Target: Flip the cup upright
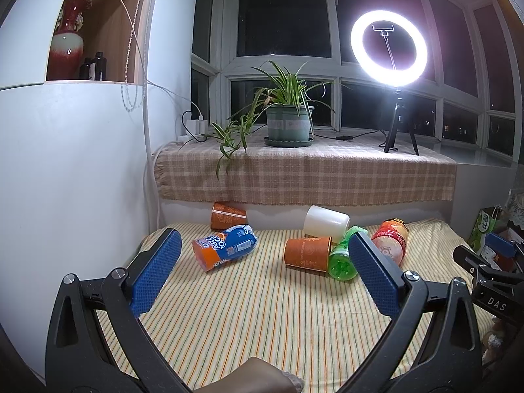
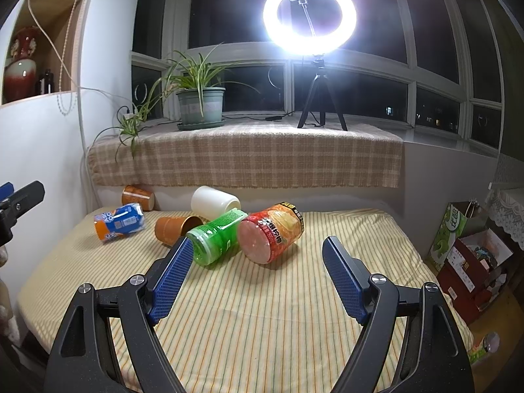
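Several cups lie on their sides on the striped cloth (image 2: 262, 311). A blue and orange cup (image 1: 224, 247) (image 2: 119, 222) lies at the left. A brown paper cup (image 1: 308, 255) (image 2: 177, 227), a green cup (image 1: 342, 260) (image 2: 217, 240), a red cup (image 1: 391, 240) (image 2: 271, 235) and a white cup (image 1: 326, 222) (image 2: 214, 203) lie clustered in the middle. Another brown cup (image 1: 227, 216) (image 2: 137, 197) lies at the back wall. My left gripper (image 1: 263, 258) is open and empty, short of the cups. My right gripper (image 2: 258, 268) is open and empty, just before the red and green cups.
A ledge with a checked cloth (image 2: 245, 157) rises behind the table, bearing a potted plant (image 1: 288, 124) and a ring light on a tripod (image 2: 311, 19). A white cabinet wall (image 1: 72, 180) stands close at the left. Boxes and bags (image 2: 471, 255) sit on the floor at the right.
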The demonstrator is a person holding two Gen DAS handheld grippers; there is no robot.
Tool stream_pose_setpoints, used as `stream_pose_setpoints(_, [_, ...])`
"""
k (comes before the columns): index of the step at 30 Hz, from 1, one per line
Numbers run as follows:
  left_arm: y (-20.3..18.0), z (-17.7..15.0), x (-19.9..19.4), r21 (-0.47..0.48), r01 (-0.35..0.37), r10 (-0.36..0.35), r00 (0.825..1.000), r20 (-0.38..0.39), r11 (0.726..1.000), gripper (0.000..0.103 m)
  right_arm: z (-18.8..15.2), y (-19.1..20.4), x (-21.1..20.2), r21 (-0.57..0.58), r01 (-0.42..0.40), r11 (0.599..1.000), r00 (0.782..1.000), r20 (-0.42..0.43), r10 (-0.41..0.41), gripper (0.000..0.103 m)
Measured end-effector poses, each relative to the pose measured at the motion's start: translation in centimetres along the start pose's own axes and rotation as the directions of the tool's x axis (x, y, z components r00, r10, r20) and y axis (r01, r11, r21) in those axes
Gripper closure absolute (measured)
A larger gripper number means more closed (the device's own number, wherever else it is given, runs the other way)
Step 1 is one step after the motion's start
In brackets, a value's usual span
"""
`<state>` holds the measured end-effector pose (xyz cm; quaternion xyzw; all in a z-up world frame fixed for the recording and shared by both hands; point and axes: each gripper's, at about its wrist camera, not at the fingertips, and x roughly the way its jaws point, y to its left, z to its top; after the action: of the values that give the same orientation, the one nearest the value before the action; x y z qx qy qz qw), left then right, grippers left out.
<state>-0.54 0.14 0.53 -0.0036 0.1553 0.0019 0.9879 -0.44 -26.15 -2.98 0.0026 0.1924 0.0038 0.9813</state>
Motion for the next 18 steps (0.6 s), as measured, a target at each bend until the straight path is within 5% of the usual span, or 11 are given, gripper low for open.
stream_pose_setpoints(18, [-1.2, 1.2, -0.1, 0.003, 0.008, -0.008, 1.0, -0.011, 1.0, 0.0, -0.2, -0.2, 0.1, 0.0, 0.007, 1.0, 1.0, -0.008, -0.007, 0.022])
